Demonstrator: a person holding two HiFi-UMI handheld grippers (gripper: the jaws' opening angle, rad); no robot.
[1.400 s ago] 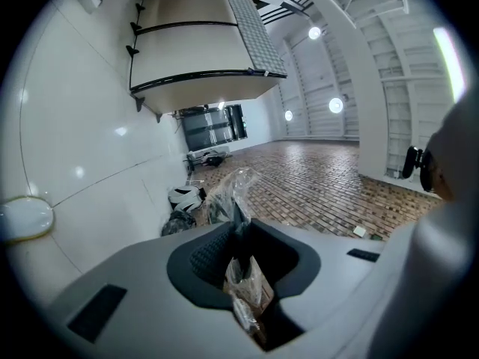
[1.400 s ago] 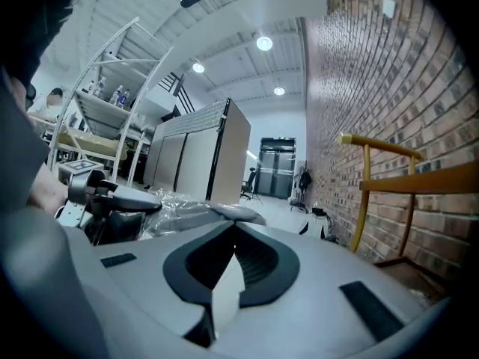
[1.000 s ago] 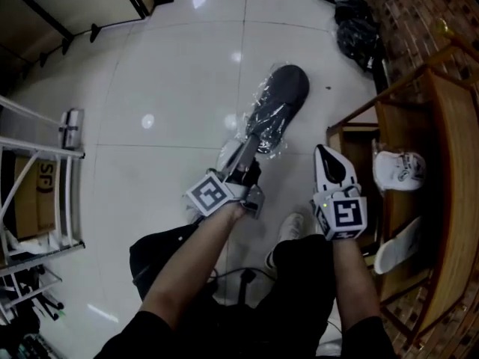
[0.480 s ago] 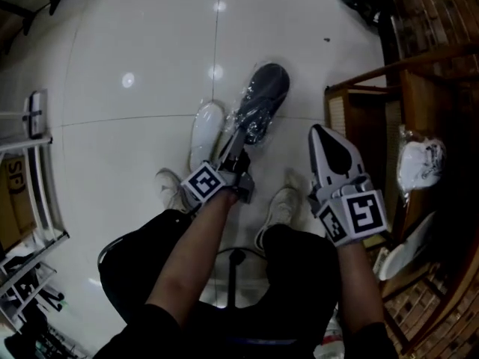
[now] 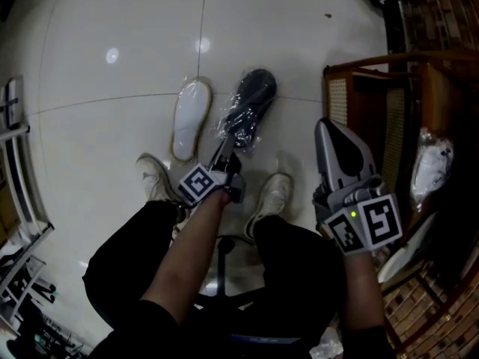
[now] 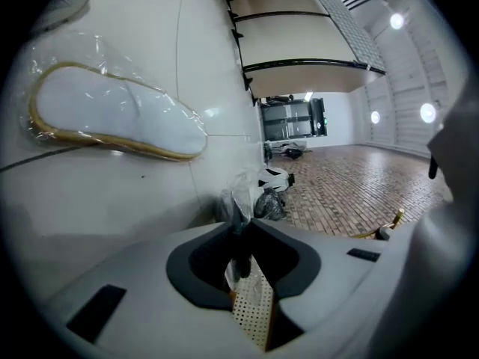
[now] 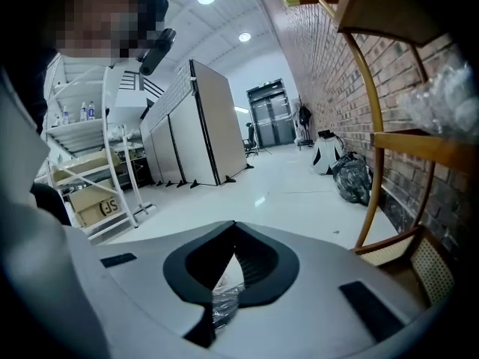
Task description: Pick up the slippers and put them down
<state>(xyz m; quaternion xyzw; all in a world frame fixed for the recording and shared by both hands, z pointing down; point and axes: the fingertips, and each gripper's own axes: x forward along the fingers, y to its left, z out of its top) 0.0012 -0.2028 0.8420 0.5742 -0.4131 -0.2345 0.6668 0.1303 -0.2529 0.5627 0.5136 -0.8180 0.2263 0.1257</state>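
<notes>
Underfoot, white tiled floor [image 5: 112,21]; wooden rack [image 5: 408,62] at 3 o'clock. Mid-frame, plastic-wrapped dark slipper [image 5: 252,102]; white slipper [image 5: 188,118] flat on floor just beside it at 9 o'clock. The left tool [image 5: 224,149] is clamped on the wrap at the dark slipper's 6 o'clock end. The right tool [image 5: 325,126]: jaws together, empty.

The dark slipper [image 5: 251,105] loses its near end behind the left gripper [image 5: 225,143]. Three o'clock: wrapped white bundle [image 5: 432,172], too dim to name.

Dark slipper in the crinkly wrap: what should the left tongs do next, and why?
Probably lower it a little, then let go. The left tongs pinch the dark slipper by its wrap, beside the white slipper lying on the floor; whether it rests there yet is unclear.
</notes>
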